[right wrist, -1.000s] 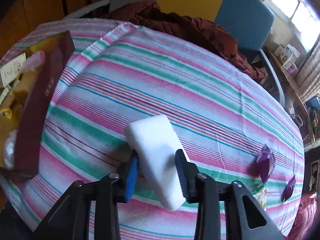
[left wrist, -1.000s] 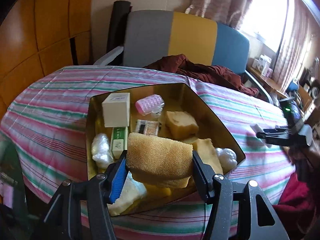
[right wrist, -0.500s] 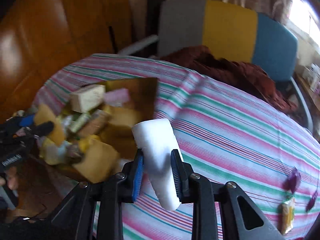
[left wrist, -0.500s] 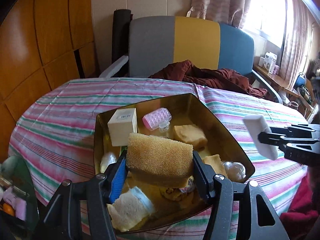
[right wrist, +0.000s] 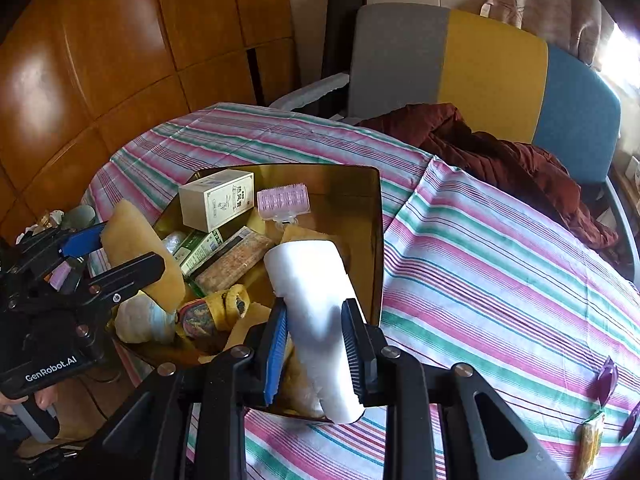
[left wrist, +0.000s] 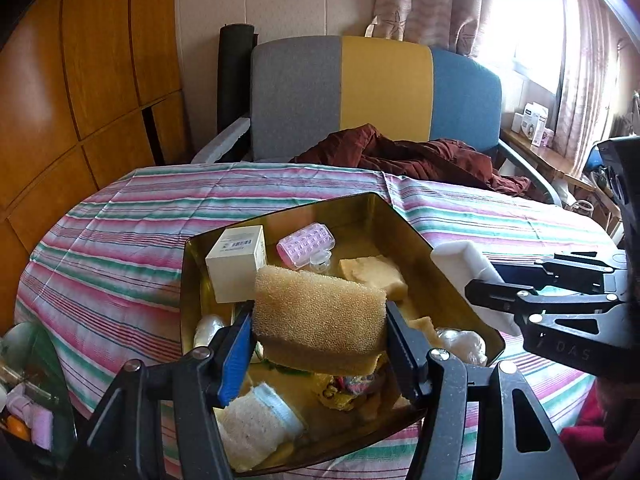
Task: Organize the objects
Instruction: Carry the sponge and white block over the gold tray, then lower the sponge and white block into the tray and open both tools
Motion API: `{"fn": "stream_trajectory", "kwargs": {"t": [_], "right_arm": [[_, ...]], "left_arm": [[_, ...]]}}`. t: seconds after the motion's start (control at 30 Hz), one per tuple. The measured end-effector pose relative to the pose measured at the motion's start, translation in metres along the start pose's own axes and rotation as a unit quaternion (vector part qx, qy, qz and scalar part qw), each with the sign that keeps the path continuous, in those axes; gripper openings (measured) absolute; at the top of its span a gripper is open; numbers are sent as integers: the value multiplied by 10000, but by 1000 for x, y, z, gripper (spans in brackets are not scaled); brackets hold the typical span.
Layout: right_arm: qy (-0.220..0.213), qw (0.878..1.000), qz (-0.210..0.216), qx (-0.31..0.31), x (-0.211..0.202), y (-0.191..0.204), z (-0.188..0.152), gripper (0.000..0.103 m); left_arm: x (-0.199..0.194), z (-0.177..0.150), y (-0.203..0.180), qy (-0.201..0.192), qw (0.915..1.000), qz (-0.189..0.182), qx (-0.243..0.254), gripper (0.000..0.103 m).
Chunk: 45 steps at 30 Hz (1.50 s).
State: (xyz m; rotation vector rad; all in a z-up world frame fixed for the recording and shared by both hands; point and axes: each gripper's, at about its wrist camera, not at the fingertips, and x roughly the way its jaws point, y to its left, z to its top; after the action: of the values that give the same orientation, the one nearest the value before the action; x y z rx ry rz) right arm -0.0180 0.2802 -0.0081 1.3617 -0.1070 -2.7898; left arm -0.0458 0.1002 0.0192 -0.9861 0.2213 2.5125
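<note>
Lifted off the striped cloth where it lay a second ago, the white foam block now hangs over the near right corner of the gold tin, clenched between the jaws of the right gripper, which have just finished closing on it; the view has swung from the bare cloth round to the tin. At about nine o'clock in the right wrist view, the left gripper holds a tan sponge above the tin's near edge, its jaws pressed on the sponge's two ends, much as before. Inside the tin, going from near to far, lie a pale rolled cloth, yellow sponge pieces, a cream carton at eleven o'clock and a pink hair roller at twelve. Beyond, the striped desk runs back to a dark red garment at one o'clock, heaped on a grey, yellow and blue chair. Two purple wrappers lie on the cloth at four o'clock, well apart from the tin.
</note>
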Motion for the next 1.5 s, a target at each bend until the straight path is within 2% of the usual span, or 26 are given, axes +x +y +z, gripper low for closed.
{"fn": "stream_trajectory", "kwargs": {"t": [0.6,0.63,0.73,0.77,0.87,1.03,1.1,1.3,1.5], "right_arm": [[123,9999,14,-12,17,6,8,26],[133,9999,31,-15,19,7,8,26],[201,9998,66,-33,25,10,9,30],[216,9997,68,-39,27,11,9,33],[336,9994,126,-32,36,14,7,42],[331,9990,293,8,34,16,1,44],[289,9990,345,80,32,16,0,48],[137,9984,478,255,20,13,-1,48],[-30,9984,376,427,4,8,-5,48]], "left_arm": [[20,5,0,76,9999,84,-13,62],[21,5,0,90,9999,90,-14,64],[23,4,2,78,9998,157,-64,80],[22,4,3,50,9998,180,-77,81],[23,3,5,66,9997,193,-99,82],[18,2,8,24,9996,222,-164,84],[15,1,10,-9,9995,246,-210,86],[6,-1,12,-36,9994,250,-252,86],[-3,-2,12,-97,9993,220,-300,86]]}}
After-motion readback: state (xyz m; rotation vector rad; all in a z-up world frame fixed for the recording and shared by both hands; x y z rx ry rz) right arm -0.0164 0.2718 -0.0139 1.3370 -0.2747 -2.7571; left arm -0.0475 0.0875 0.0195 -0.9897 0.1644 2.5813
